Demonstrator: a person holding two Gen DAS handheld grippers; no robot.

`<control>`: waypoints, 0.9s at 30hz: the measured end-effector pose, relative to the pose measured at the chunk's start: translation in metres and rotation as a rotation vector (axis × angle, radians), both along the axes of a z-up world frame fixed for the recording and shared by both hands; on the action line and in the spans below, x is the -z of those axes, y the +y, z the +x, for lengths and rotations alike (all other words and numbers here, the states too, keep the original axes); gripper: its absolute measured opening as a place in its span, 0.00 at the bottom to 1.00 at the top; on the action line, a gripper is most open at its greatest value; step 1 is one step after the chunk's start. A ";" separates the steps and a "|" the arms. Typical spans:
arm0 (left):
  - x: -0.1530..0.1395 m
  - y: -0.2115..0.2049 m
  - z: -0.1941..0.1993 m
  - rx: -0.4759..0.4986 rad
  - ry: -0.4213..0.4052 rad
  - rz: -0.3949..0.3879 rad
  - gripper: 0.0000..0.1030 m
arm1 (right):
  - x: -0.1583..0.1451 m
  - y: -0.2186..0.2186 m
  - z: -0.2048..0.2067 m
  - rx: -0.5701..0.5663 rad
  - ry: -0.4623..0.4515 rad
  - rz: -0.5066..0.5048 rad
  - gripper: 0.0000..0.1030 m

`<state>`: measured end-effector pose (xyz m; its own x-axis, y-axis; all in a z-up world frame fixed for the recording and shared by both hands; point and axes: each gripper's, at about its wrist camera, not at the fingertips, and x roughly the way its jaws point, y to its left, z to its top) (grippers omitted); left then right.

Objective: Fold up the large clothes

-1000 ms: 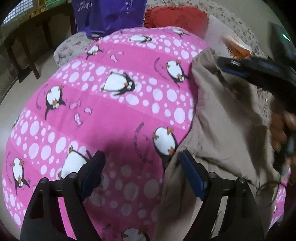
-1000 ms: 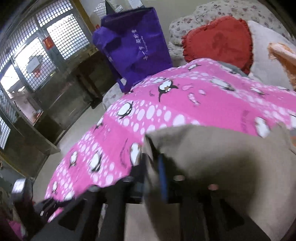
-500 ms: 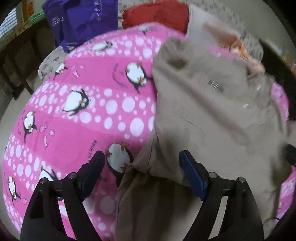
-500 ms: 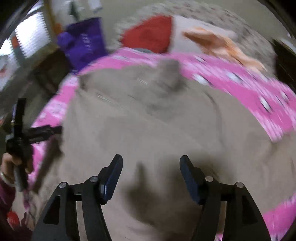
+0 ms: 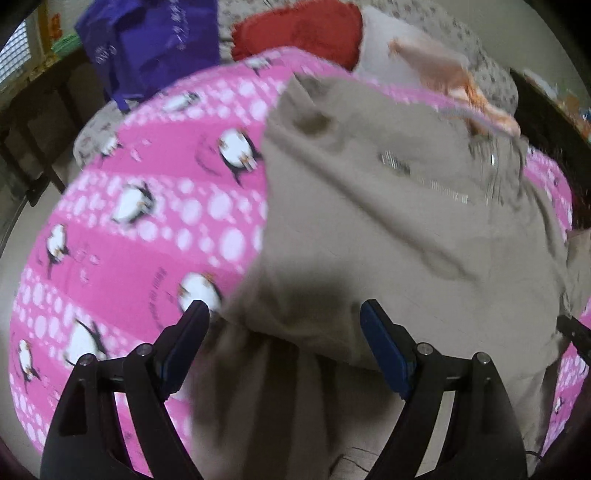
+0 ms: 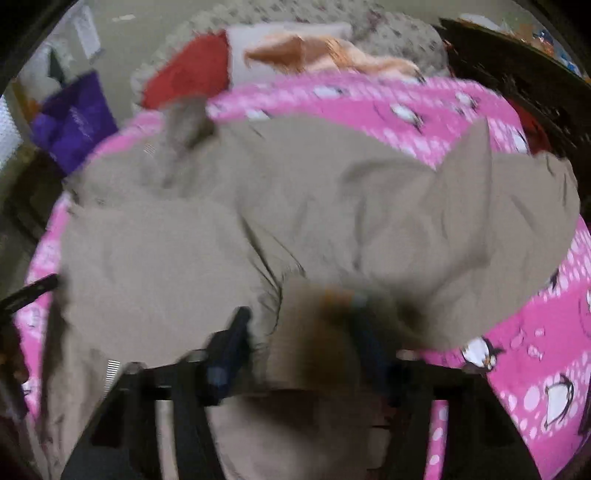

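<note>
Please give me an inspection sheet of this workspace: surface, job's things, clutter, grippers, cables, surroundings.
Surface: pink penguin-print bed cover, partly covered.
Job's things: large beige fabric garment, spread out and wrinkled.
Clutter: red heart-shaped cushion, orange cloth, purple fabric bag behind the cover.
Grippers: left gripper open over the garment edge; right gripper blurred, state unclear.
Cables: thin dark wire near the bottom edge.
Surroundings: dark wooden furniture, barred window.

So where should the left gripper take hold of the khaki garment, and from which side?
Grip the khaki garment at its near left edge, coming in low from the pink penguin sheet side. There the cloth ends in a bunched fold just ahead of the open left gripper, thick enough to pinch.
</note>
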<state>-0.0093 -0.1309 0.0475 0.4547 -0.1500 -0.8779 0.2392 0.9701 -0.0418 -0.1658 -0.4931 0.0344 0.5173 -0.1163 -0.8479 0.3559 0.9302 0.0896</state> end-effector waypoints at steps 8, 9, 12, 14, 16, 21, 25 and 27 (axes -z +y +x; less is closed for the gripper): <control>-0.012 -0.017 -0.024 0.044 -0.021 -0.004 0.82 | -0.023 -0.026 -0.049 0.068 -0.128 0.109 0.56; -0.016 -0.018 -0.026 0.047 -0.025 -0.027 0.82 | -0.024 -0.028 -0.056 0.085 -0.137 0.111 0.57; -0.024 -0.027 -0.034 0.071 -0.038 -0.067 0.82 | -0.017 -0.050 -0.070 0.153 -0.116 0.129 0.58; -0.024 -0.034 -0.038 0.089 -0.030 -0.077 0.82 | -0.012 -0.062 -0.079 0.188 -0.089 0.119 0.59; -0.020 -0.039 -0.042 0.101 -0.010 -0.081 0.82 | -0.009 -0.075 -0.089 0.211 -0.083 0.107 0.59; -0.012 -0.046 -0.045 0.107 0.020 -0.064 0.82 | -0.018 -0.134 -0.109 0.357 -0.124 0.069 0.60; -0.011 -0.047 -0.047 0.094 0.025 -0.060 0.82 | -0.023 -0.193 -0.109 0.472 -0.177 0.081 0.60; -0.011 -0.044 -0.048 0.089 0.023 -0.054 0.82 | -0.022 -0.218 -0.102 0.524 -0.191 0.078 0.60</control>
<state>-0.0574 -0.1748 0.0583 0.4173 -0.2365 -0.8775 0.3226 0.9412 -0.1003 -0.2682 -0.7109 0.0560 0.5527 -0.3394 -0.7611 0.7392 0.6214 0.2597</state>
